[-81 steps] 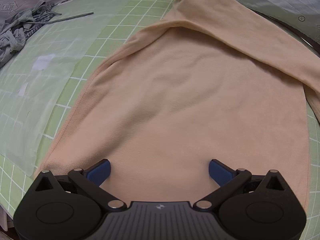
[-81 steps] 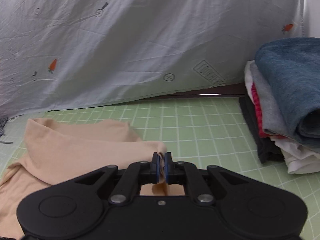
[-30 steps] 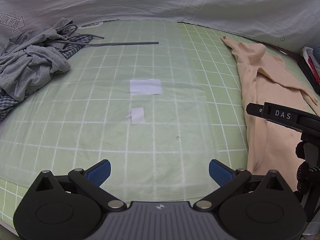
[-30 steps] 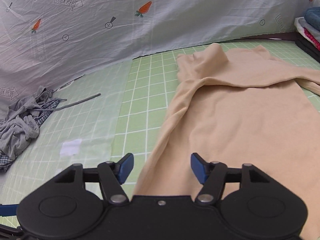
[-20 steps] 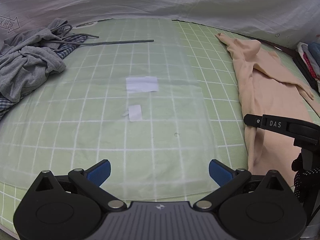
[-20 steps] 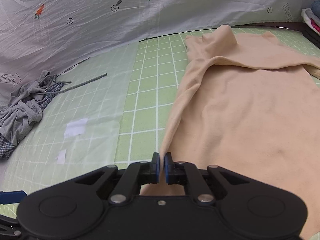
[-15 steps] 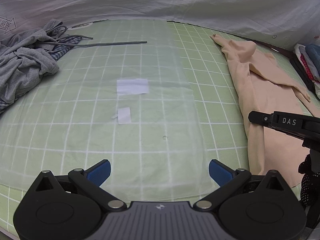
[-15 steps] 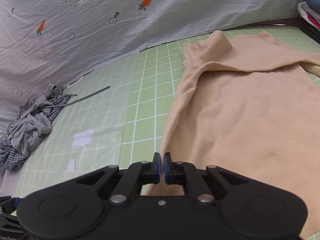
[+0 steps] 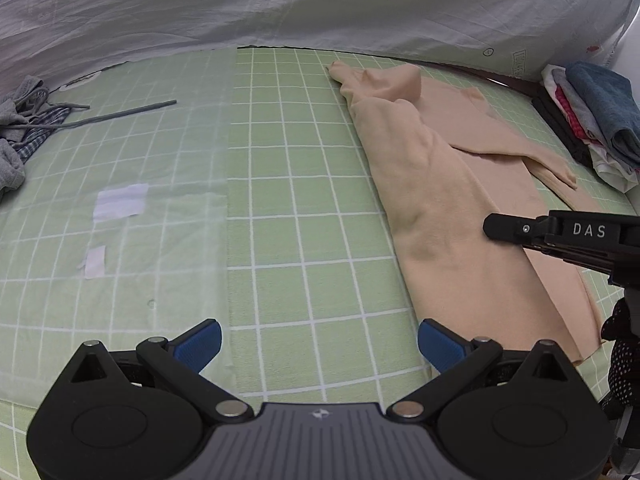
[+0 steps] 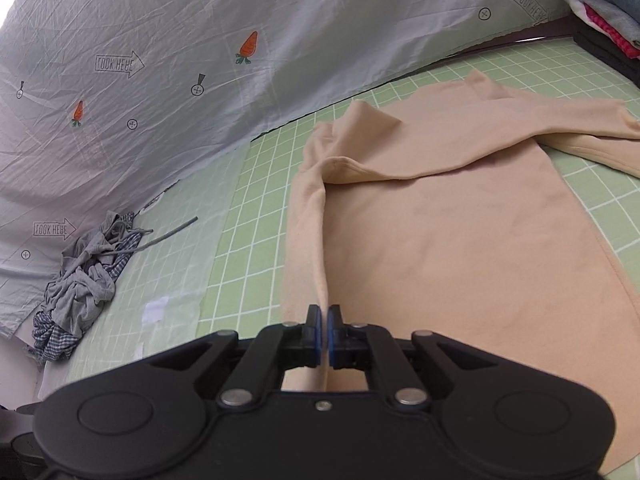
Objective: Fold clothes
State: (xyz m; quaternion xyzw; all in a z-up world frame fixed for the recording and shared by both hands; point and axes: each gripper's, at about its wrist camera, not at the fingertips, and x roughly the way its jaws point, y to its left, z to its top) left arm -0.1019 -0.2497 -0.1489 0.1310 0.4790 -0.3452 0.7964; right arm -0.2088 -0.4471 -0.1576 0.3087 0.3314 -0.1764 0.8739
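A beige long-sleeved top (image 10: 440, 232) lies on the green grid mat (image 10: 260, 220), one sleeve folded across its upper part. My right gripper (image 10: 323, 330) is shut on the top's left side edge near the hem and holds that edge lifted into a ridge. The same top (image 9: 436, 200) shows at the right of the left wrist view, with the right gripper's black body (image 9: 568, 236) above it. My left gripper (image 9: 318, 344) hovers open over bare mat (image 9: 300, 240) just left of the top's hem, nothing between its blue pads.
A crumpled grey and checked garment (image 10: 84, 288) with a drawstring lies at the mat's far left. A stack of folded clothes (image 9: 592, 120) sits at the right edge. A white printed sheet (image 10: 200, 60) hangs behind the mat. A gloved hand (image 9: 624, 360) shows at the right.
My right gripper let go of the sleeve, moved to the top's left side edge, shut on it and lifted it. My left gripper stayed open and swung off the top over bare mat.
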